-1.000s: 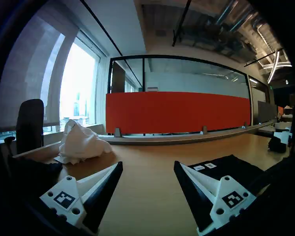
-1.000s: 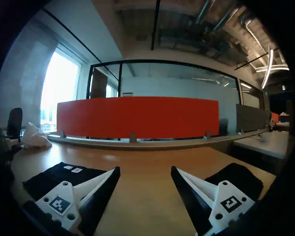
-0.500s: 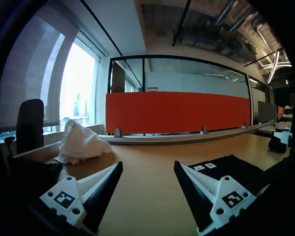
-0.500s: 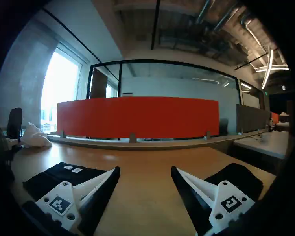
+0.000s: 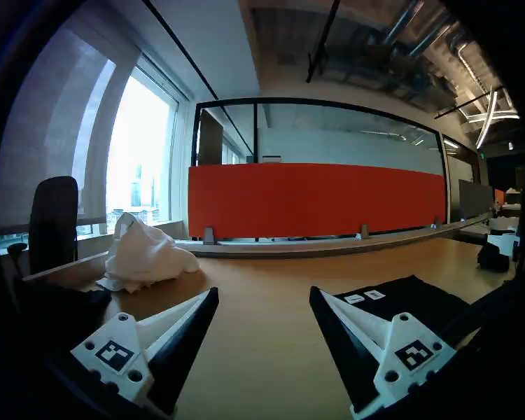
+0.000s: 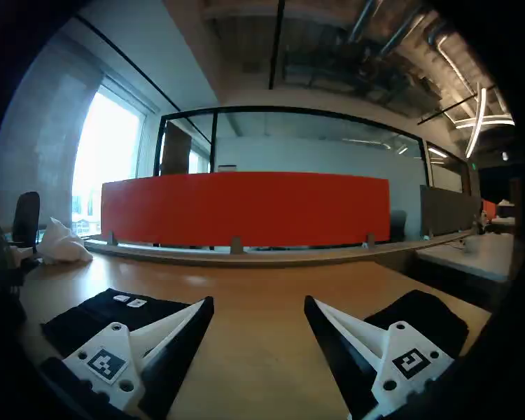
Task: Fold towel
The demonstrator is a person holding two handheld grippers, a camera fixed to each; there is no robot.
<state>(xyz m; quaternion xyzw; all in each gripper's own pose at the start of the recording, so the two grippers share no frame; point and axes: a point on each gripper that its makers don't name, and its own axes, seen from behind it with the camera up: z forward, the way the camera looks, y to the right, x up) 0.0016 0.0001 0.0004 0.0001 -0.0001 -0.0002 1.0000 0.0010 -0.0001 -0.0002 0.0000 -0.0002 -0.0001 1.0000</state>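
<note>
Left gripper (image 5: 262,290) level, low over the desk (image 5: 262,350), fingers spread, right gripper (image 6: 258,299) likewise spread, crumpled white towel (image 5: 147,255) mid-left, bare wood ahead at centre.

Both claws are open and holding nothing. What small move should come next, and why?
Probably reach the left gripper forward and leftward toward the crumpled white towel. It lies in an unfolded heap on the table, well apart from that open gripper, while the black cloth beside it already looks folded flat.
</note>
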